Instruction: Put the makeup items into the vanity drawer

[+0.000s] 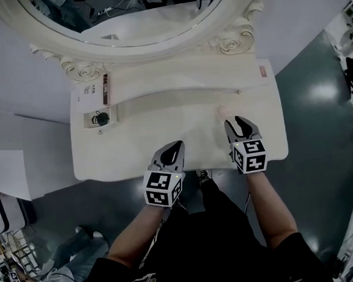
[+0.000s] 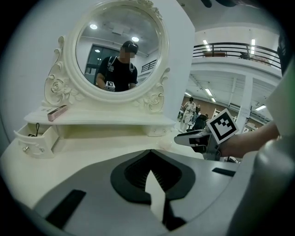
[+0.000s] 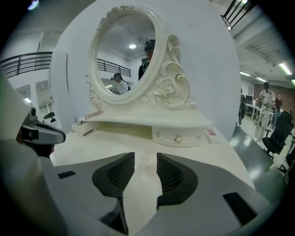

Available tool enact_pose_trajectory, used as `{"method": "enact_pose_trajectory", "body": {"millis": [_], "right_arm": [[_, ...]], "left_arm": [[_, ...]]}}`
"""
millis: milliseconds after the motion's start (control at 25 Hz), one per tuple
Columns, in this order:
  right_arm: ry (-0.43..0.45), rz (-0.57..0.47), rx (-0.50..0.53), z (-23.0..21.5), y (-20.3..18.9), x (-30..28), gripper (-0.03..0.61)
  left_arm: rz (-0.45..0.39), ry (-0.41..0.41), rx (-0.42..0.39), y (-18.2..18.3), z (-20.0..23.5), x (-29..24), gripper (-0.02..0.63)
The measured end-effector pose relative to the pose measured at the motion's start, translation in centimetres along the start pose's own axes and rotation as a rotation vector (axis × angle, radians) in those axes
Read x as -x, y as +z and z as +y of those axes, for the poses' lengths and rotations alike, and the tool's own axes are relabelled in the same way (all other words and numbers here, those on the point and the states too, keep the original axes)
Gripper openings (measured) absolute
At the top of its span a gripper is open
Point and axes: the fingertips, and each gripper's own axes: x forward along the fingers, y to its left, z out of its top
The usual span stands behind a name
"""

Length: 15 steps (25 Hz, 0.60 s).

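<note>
A small pale pinkish makeup item [image 1: 222, 110] lies on the white vanity top [image 1: 140, 146], just beyond the tips of my right gripper [image 1: 238, 124]. In the right gripper view that gripper [image 3: 145, 156] is open; the faint pale item [image 3: 147, 163] shows on the tabletop in the gap and the pads do not touch it. My left gripper [image 1: 175, 146] hovers near the table's front edge, shut and empty [image 2: 150, 153]. The small left drawer [image 1: 86, 121] is pulled open with a dark item [image 1: 102, 118] inside. A flat pink case [image 1: 106, 89] rests on the raised shelf.
The oval mirror [image 1: 131, 14] stands behind the raised shelf [image 1: 184, 76]. A closed drawer with a knob [image 3: 179, 138] sits under the shelf's right end, next to a small red tag [image 1: 262, 72]. The person's legs are at the table's front edge.
</note>
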Motion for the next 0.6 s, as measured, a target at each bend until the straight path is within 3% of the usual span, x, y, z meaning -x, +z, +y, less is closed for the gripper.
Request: {"method": "enact_pose_trajectory", "body": {"millis": [600], "right_arm": [[0.046,0.132,0.050,-1.2,-1.9,-6.0,0.196]], "left_arm": [[0.020,0.081,0.061,-1.0,2.5,-0.9,0.008]]}}
